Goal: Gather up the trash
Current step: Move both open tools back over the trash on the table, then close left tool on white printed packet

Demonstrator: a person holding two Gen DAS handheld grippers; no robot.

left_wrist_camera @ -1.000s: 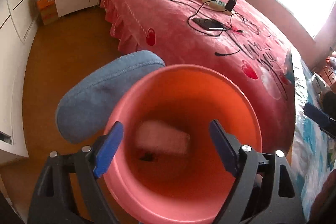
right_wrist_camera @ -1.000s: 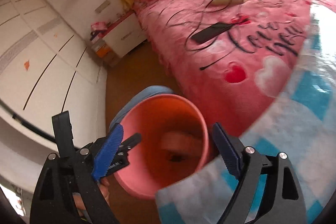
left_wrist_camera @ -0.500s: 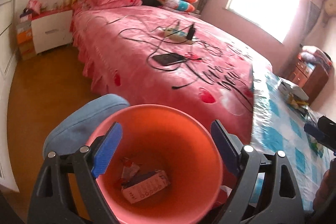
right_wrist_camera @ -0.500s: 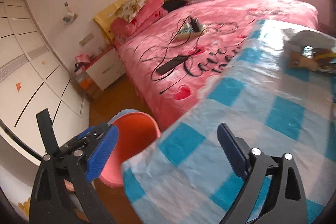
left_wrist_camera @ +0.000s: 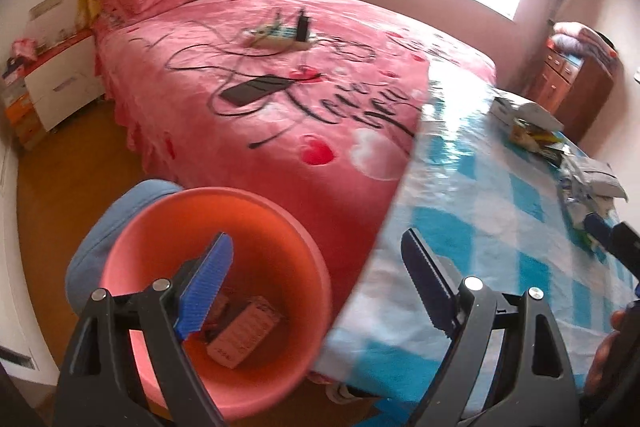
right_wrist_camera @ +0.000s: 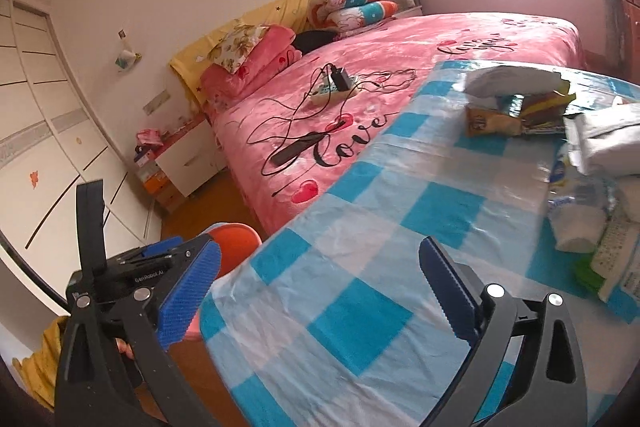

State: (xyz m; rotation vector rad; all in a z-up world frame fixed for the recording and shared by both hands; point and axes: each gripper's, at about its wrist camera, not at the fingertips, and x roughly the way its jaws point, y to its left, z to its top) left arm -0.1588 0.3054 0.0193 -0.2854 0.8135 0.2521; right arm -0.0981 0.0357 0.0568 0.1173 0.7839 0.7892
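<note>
An orange-pink bucket (left_wrist_camera: 280, 211) stands on the floor at the table's corner, with a pink box (left_wrist_camera: 244, 331) and small scraps in its bottom. My left gripper (left_wrist_camera: 316, 259) hangs open and empty over the bucket's rim and the table's edge. My right gripper (right_wrist_camera: 320, 267) is open and empty above the blue-and-white checked tablecloth (right_wrist_camera: 360, 315). The trash lies at the table's far right: snack packets (right_wrist_camera: 512, 115), crumpled white paper (right_wrist_camera: 608, 139), a squashed plastic bottle (right_wrist_camera: 576, 215) and a green-and-white pack (right_wrist_camera: 612, 259). In the right wrist view the bucket (right_wrist_camera: 236, 239) peeks out behind the left gripper's body.
A bed with a pink blanket (left_wrist_camera: 280, 107) runs along the table's far side and carries a power strip (left_wrist_camera: 276, 37), a phone (left_wrist_camera: 252, 89) and cables. A blue cushioned seat (left_wrist_camera: 120, 211) sits behind the bucket. A white nightstand (left_wrist_camera: 60, 87) and wardrobe doors (right_wrist_camera: 48, 147) line the left.
Both views have swung from looking into the bucket to the checked table and its trash pile. The right jaws stand a little wider. The pink box has settled in the bucket.
</note>
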